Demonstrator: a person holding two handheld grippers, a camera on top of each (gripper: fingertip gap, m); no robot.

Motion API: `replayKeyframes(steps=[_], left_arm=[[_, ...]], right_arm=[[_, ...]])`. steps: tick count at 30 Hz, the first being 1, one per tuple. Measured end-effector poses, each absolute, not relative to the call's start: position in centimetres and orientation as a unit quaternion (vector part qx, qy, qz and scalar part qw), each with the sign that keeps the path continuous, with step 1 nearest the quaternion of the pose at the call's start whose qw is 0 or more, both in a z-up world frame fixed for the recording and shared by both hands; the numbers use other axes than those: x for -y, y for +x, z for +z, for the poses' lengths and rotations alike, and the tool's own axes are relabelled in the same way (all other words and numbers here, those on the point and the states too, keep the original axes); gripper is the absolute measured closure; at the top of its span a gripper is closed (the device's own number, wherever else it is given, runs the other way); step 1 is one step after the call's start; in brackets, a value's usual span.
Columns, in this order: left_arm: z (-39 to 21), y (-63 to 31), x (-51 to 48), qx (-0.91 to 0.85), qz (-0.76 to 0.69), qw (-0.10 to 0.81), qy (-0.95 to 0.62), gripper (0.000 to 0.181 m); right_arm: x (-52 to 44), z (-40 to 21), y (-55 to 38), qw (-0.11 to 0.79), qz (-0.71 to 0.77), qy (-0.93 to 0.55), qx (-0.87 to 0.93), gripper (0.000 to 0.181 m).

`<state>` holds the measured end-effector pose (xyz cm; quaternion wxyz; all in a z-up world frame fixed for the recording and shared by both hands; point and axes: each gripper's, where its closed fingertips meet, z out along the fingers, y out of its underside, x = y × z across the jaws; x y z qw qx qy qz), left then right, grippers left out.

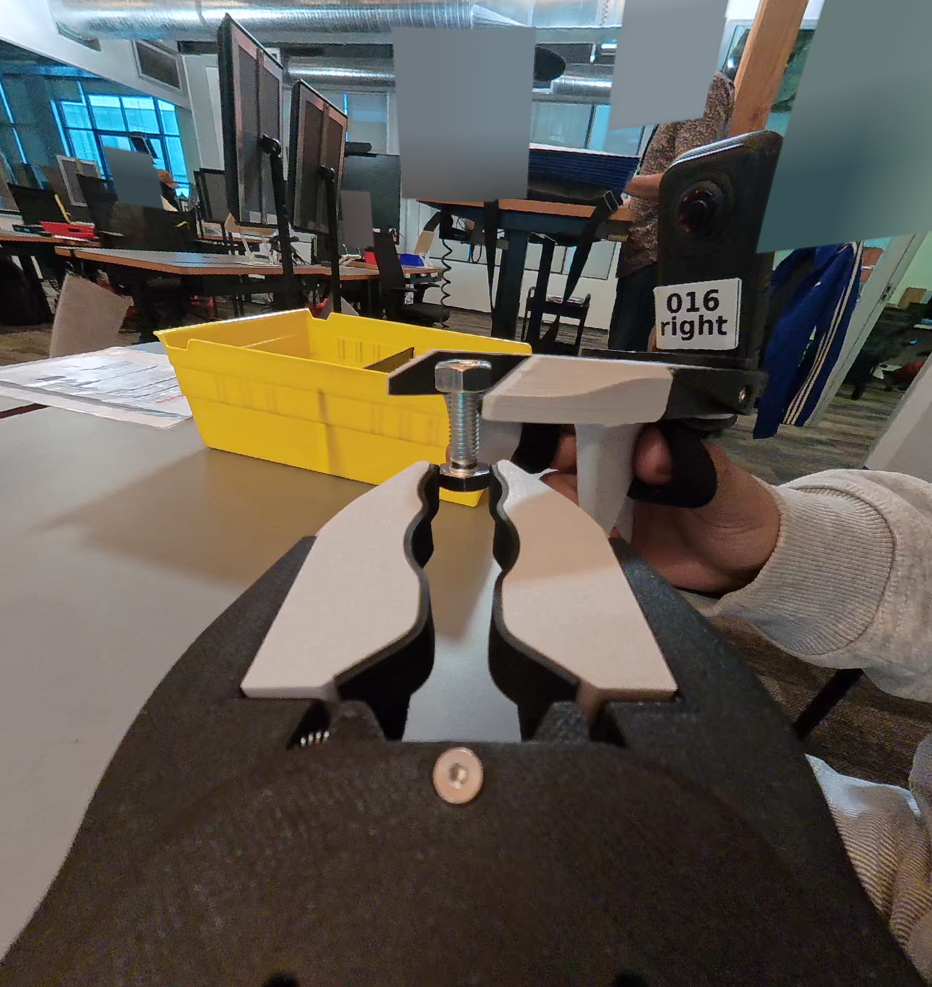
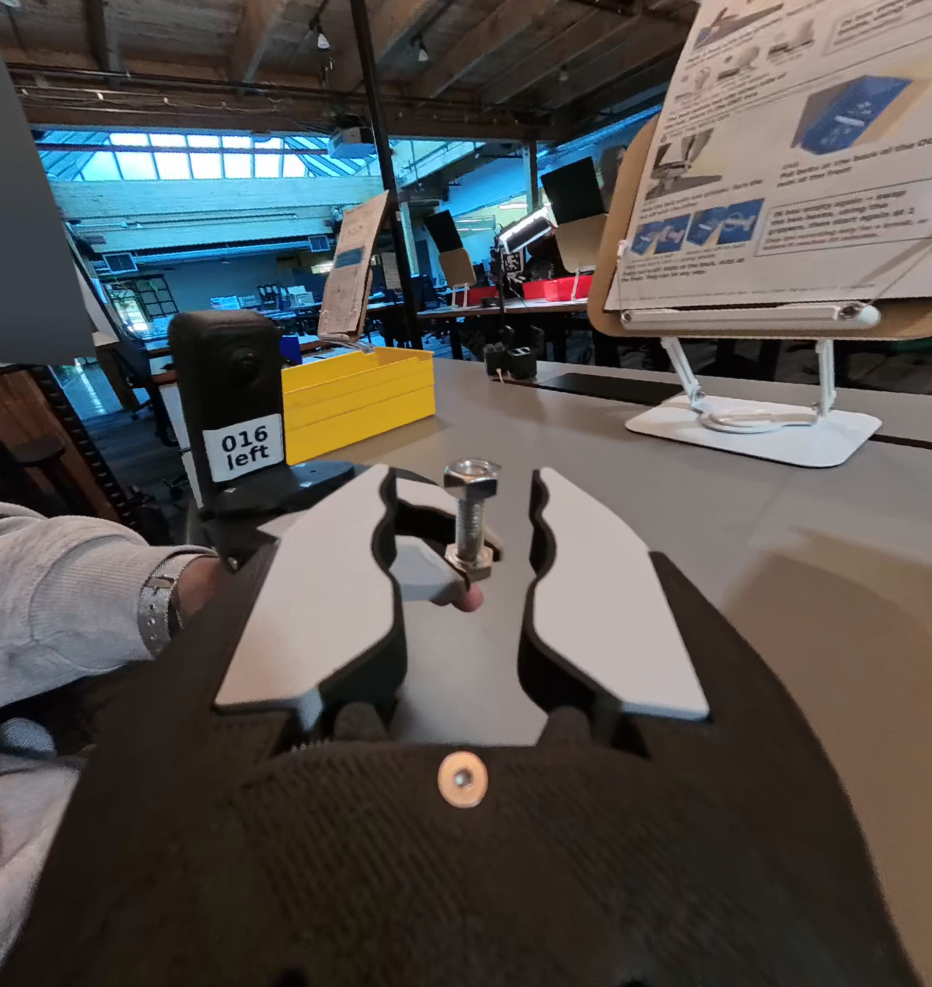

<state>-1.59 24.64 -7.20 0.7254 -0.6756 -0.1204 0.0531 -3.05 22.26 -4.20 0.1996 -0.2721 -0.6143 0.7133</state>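
Over the grey table [image 1: 79, 534], my left gripper [image 1: 463, 475] pinches the nut [image 1: 463, 477] of an upright silver bolt [image 1: 462, 411], my right gripper [image 2: 463, 507] spread around its head, white-labelled cameras above, yellow bin [image 1: 303, 395] mid-frame.

Open grey table [image 2: 773, 561] right of bolt [image 2: 471, 512], easy pass; yellow bin [image 1: 303, 406] blocks behind, white document stand [image 2: 752, 427] crowds far right

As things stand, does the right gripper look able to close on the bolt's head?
Probably yes: the right gripper is open, the bolt head stands between its fingertips unobstructed, and the left gripper holds the nut lower down.
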Motion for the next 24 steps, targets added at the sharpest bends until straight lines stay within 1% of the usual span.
replayKeyframes(steps=[9, 18, 24], left_arm=[[-6.7, -2.0, -24.3, 0.134, 0.043, 0.736, -0.662, 0.163], [-6.5, -2.4, -24.0, 0.144, 0.040, 0.741, -0.655, 0.163], [-6.7, -2.1, -24.2, 0.137, 0.045, 0.736, -0.662, 0.163]], right_arm=[[-23.5, -4.0, -3.6, 0.203, 0.717, -0.292, 0.600, 0.139], [-24.7, -3.9, -4.1, 0.207, 0.719, -0.310, 0.586, 0.140], [-24.1, -3.4, -3.5, 0.201, 0.731, -0.294, 0.583, 0.139]])
